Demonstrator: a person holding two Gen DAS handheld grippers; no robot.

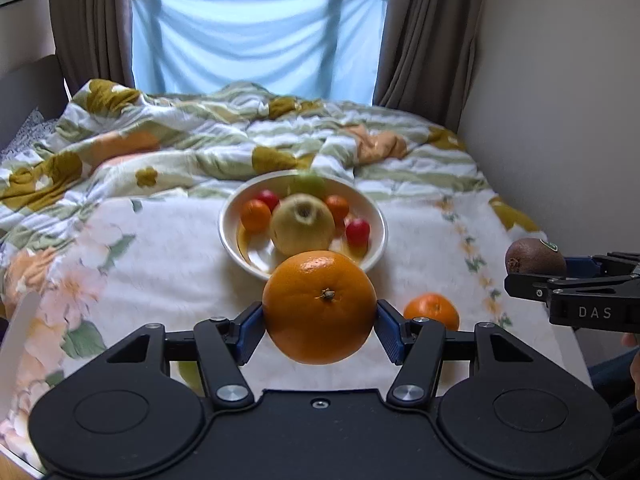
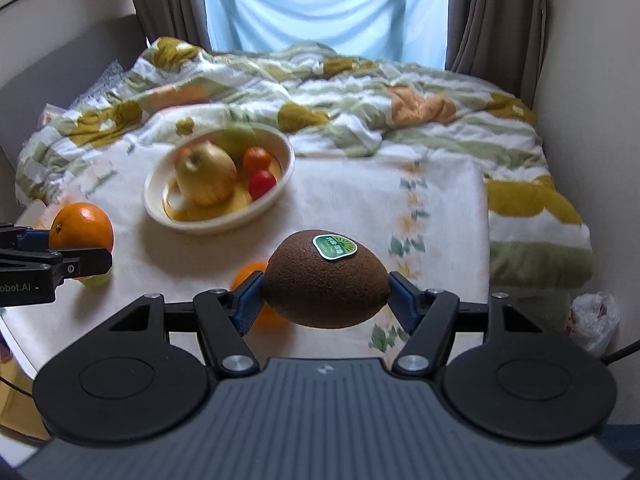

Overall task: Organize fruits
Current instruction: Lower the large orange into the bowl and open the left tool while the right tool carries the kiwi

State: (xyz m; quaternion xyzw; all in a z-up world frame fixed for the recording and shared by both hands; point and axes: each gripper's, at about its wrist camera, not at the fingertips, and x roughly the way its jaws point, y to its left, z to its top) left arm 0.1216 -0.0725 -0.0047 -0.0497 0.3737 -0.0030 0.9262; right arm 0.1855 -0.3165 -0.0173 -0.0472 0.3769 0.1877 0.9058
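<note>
Soft daylight is coming through the cloth-covered window (image 1: pixel 256 32), glinting on the orange (image 1: pixel 320 306). The fruit bowl (image 2: pixel 276 192) is blurring, and fisheye edges are bending.

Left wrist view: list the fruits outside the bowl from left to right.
Green fruit half hidden behind the left gripper → big orange clamped in that gripper → small orange on the blanket → kiwi in the right gripper.

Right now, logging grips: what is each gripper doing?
Left gripper: closed on the large round orange.
Right gripper: closed on the brown fuzzy kiwi.
</note>
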